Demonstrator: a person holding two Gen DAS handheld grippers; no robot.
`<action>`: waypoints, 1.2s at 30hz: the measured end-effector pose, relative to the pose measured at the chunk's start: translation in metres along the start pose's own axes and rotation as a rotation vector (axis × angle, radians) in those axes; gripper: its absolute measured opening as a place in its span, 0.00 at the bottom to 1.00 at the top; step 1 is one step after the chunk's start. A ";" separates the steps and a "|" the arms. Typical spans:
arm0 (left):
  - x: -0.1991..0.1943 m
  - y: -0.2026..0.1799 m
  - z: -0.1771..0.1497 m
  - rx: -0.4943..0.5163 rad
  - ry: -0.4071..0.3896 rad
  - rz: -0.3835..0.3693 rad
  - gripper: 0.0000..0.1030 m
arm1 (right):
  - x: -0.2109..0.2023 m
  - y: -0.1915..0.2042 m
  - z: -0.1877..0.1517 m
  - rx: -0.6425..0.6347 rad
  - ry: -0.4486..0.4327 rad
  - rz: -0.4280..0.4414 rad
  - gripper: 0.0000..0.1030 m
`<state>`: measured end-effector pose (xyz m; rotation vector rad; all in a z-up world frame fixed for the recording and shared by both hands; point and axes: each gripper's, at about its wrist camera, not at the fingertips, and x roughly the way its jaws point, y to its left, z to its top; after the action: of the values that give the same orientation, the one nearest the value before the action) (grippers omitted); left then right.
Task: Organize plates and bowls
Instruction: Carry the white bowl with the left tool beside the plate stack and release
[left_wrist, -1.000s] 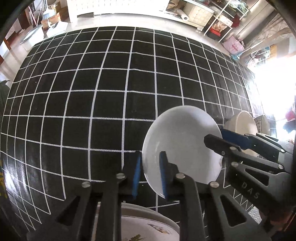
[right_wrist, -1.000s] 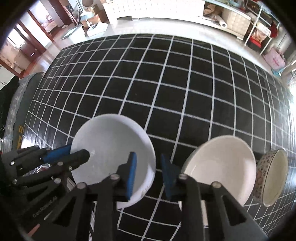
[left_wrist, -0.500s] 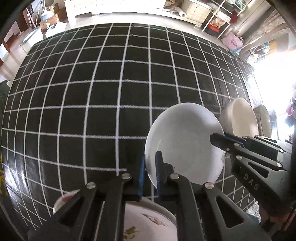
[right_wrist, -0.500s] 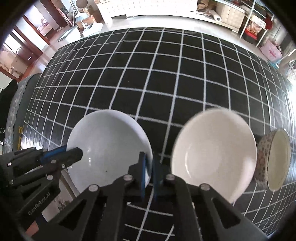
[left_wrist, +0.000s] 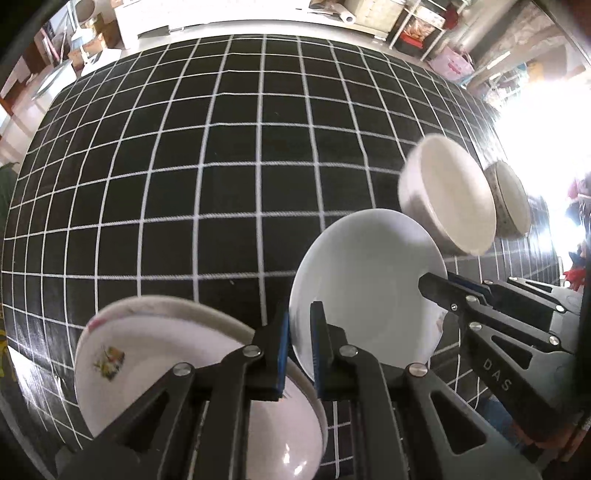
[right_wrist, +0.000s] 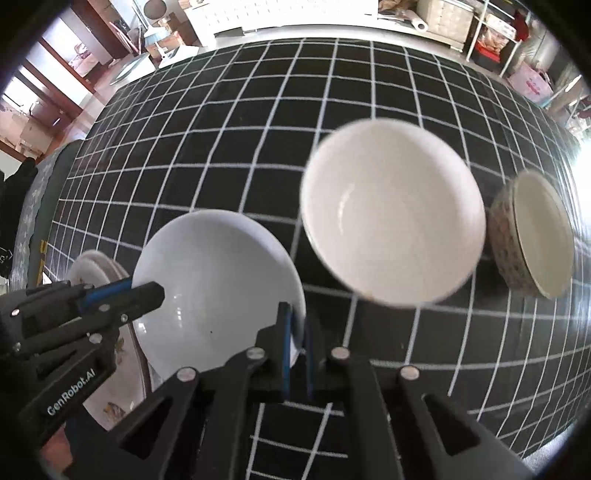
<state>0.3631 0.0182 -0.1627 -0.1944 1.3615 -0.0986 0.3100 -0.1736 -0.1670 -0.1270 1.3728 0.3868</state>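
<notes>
black grid tablecloth (left_wrist: 229, 184) | left gripper (left_wrist: 299, 343) jaws clamp white plate (left_wrist: 365, 284) rim | right gripper (right_wrist: 297, 350) jaws clamp opposite rim

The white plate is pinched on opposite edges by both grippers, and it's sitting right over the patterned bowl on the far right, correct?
Not quite. Both the left gripper and the right gripper pinch the white plate, but as the left wrist view shows, it hangs beside the decorated plates, far from the patterned bowl.

Black white-gridded tablecloth (left_wrist: 229, 177) under patterned bowl (right_wrist: 532, 236) and decorated plate stack (left_wrist: 147, 369).
</notes>
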 end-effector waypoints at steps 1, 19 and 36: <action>0.000 -0.003 -0.003 0.010 0.001 0.003 0.09 | -0.001 -0.003 -0.004 0.007 -0.001 0.002 0.09; 0.003 -0.057 -0.056 0.059 0.023 -0.012 0.09 | -0.016 -0.023 -0.061 0.064 0.009 0.000 0.09; -0.002 -0.072 -0.097 0.072 0.029 0.004 0.09 | -0.020 -0.022 -0.092 0.073 0.017 0.008 0.09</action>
<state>0.2707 -0.0594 -0.1655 -0.1297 1.3848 -0.1476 0.2291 -0.2268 -0.1696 -0.0653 1.4026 0.3427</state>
